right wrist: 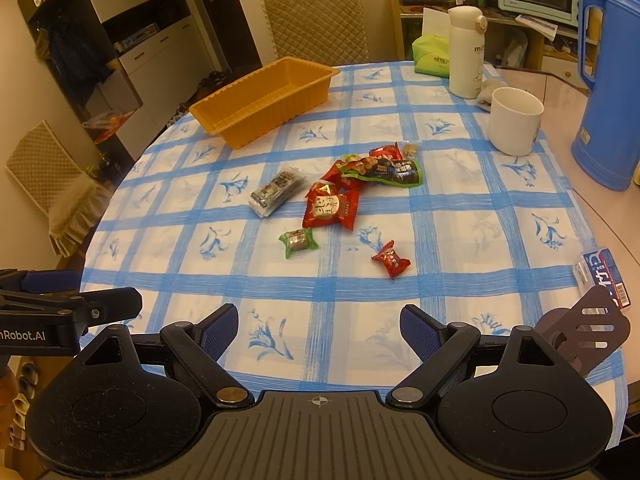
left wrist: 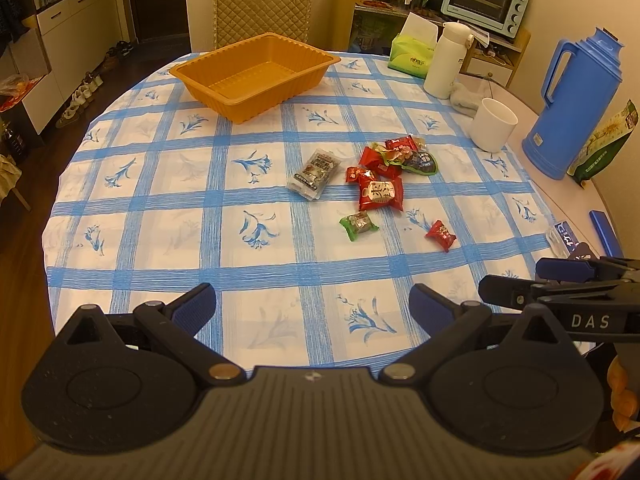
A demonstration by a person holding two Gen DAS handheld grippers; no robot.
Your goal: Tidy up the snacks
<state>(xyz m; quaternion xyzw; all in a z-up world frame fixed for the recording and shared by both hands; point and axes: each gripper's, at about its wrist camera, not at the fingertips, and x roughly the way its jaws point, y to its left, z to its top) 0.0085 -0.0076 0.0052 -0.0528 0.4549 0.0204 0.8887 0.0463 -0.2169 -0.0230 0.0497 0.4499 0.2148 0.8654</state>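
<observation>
Several wrapped snacks lie mid-table: a large red packet (left wrist: 381, 194) (right wrist: 331, 209), a grey-black packet (left wrist: 314, 173) (right wrist: 277, 192), a green candy (left wrist: 359, 226) (right wrist: 298, 242), a small red candy (left wrist: 441, 235) (right wrist: 391, 259) and a green-black packet (left wrist: 416, 160) (right wrist: 386, 170) in a pile of red ones. An empty orange tray (left wrist: 256, 76) (right wrist: 266, 98) stands at the far left. My left gripper (left wrist: 312, 308) is open and empty above the near edge. My right gripper (right wrist: 319, 330) is open and empty beside it, and also shows at the right of the left wrist view (left wrist: 520, 280).
A white mug (left wrist: 493, 124) (right wrist: 515, 120), a white flask (left wrist: 447, 60) (right wrist: 466, 50), a blue thermos jug (left wrist: 572, 108) (right wrist: 608, 80) and a green tissue pack (left wrist: 412, 54) stand at the far right. A small blue-white box (right wrist: 606, 276) lies at the right edge. Chairs stand behind the table.
</observation>
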